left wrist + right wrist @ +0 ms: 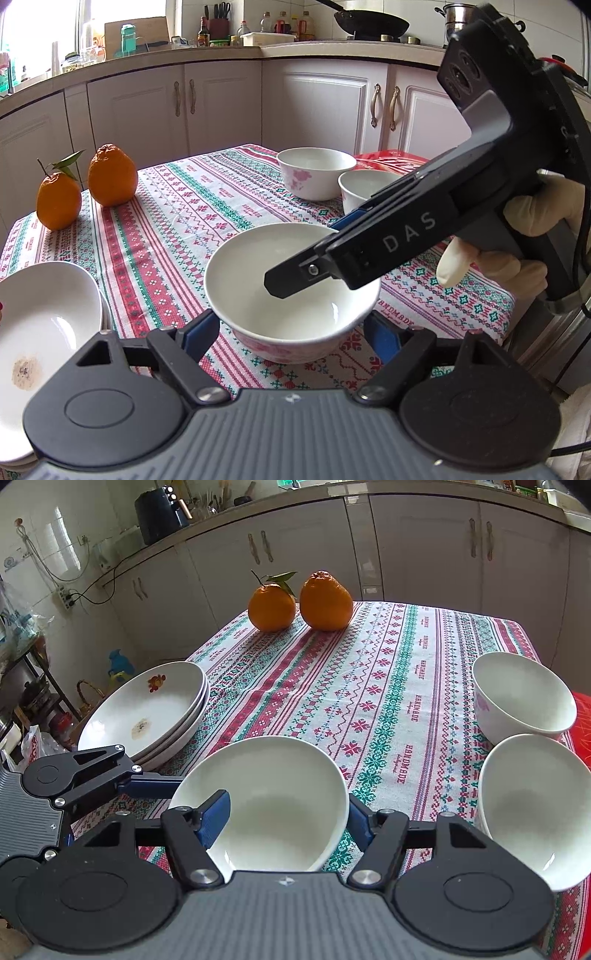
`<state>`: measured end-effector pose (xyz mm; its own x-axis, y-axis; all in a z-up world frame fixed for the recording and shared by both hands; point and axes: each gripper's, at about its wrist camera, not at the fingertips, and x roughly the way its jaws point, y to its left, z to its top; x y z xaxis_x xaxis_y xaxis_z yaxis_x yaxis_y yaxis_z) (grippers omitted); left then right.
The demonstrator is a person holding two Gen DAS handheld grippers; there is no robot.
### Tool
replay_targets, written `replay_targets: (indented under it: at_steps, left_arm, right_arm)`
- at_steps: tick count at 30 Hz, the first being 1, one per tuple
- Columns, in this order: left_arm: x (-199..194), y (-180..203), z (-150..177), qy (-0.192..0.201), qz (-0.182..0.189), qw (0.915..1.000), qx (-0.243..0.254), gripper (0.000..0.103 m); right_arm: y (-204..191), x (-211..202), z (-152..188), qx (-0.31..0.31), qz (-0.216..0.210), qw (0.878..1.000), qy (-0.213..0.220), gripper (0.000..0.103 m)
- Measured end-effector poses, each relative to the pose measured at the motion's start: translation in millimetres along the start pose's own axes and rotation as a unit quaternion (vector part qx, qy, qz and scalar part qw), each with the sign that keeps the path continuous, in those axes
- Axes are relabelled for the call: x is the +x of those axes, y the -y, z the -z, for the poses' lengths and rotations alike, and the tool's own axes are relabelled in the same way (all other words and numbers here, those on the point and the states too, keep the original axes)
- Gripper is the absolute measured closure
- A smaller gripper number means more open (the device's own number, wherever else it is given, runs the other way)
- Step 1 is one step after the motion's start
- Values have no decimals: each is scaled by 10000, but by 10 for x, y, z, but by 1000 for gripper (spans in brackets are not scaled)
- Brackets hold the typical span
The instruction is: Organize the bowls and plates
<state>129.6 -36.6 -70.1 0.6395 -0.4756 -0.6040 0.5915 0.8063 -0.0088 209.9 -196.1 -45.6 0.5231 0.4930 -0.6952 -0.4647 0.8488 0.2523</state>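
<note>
Three bowls stand apart; right claw (pixel 284 825) straddles the near bowl's (pixel 266 794) rim, pads slack. Left claw (pixel 291 332) stands wide. Next: pinch, stack.

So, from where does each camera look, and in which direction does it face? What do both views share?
Left wrist view: on the left tool, facing over the tablecloth toward the cabinets; its own fingers flank the near bowl; the right tool and a gloved hand enter from the right.
Right wrist view: on the right tool, facing the two oranges; one of its fingers is inside that bowl; the left tool shows at the left.
Shared: the near bowl, plate stack, oranges, two far bowls.
</note>
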Motion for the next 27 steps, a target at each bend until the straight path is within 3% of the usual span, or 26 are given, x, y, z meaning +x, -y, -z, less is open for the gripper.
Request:
replay_targets:
  at_steps: [4, 17, 27]
  left_arm:
    - [-20, 15, 4, 41, 44, 10000, 36, 10]
    - [-219, 89, -12, 13, 119, 9999, 104, 5]
    - [-351, 209, -184, 118, -83, 9993, 358, 5]
  right_arm:
    - [-39, -60, -13, -74, 117, 9997, 213, 1]
    - [-29, -394, 103, -78, 491, 9970, 596, 0]
    - [33, -766, 364, -266, 1488, 9831, 1032, 0]
